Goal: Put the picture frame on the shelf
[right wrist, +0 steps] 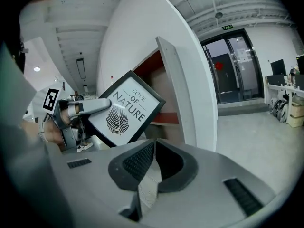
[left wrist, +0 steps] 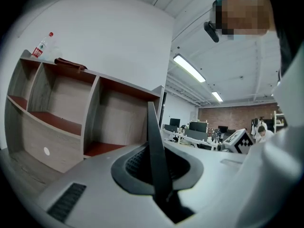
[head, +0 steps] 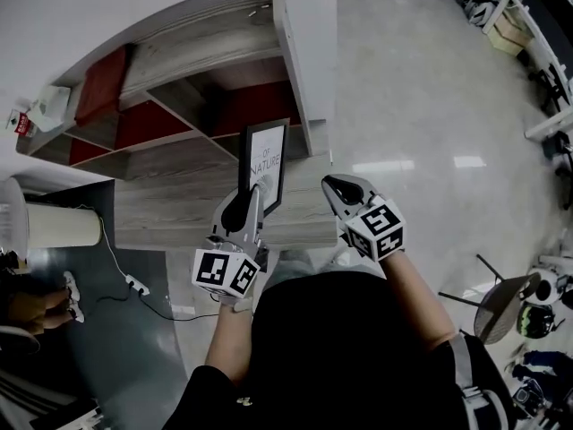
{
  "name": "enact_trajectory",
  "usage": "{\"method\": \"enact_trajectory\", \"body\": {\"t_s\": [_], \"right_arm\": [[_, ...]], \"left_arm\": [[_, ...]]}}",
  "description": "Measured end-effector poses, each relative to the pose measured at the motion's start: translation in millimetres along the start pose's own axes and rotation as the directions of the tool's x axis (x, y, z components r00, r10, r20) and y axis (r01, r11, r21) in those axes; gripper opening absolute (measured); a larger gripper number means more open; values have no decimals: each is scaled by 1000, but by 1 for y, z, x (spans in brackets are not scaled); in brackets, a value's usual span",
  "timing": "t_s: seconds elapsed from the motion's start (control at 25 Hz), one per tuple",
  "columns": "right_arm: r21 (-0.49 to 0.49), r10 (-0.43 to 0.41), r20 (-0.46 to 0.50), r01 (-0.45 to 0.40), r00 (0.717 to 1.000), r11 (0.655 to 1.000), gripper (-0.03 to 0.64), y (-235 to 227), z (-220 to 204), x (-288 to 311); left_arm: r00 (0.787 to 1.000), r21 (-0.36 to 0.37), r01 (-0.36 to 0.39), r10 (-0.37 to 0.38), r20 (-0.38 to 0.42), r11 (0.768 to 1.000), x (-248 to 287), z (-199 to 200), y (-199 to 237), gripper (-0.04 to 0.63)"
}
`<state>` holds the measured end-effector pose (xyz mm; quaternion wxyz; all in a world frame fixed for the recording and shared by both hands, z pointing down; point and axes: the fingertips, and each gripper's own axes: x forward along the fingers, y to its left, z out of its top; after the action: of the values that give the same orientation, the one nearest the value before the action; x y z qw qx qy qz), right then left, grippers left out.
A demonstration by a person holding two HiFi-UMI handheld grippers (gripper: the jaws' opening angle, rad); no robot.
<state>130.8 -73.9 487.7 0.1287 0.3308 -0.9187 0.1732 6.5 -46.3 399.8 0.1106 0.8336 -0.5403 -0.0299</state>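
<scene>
Ribbed left fingers [left wrist: 134, 164] clamp slim black-rimmed picture frame [left wrist: 153, 136] by woodgrain shelf [left wrist: 47, 139]

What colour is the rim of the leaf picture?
Black, on the rectangular picture frame; the right gripper view shows it best.

Bright overhead strip lights [left wrist: 189, 68], floor [head: 421, 106] glare, fisheye-dark corners.

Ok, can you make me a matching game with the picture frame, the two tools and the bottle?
Things:
1. picture frame
2. left tool
3. right tool
4. bottle

Matches:
A. shut, holding nothing
B. stands on top of the shelf
C. clamped on the frame's edge
D. has a leaf drawing on it

Right pairs: 1-D, 2-C, 3-A, 4-B
</scene>
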Motion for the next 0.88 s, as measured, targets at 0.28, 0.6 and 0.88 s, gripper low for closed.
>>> {"method": "enact_trajectory", "body": {"t_s": [0.28,0.6,0.88], "right_arm": [[212,119,77,-133,990,968,84,15,39,59],[329,187,92,-207,978,922,114,22,58,118],[308,215,89,-232,973,923,145,27,72,148]], "left_arm": [[999,-14,32,-31,44,999,12,26,41,48],[987,-99,141,-133,87,985,35,42,78,48],[957,-144,279,-261,127,950,50,50,90,48]]}}
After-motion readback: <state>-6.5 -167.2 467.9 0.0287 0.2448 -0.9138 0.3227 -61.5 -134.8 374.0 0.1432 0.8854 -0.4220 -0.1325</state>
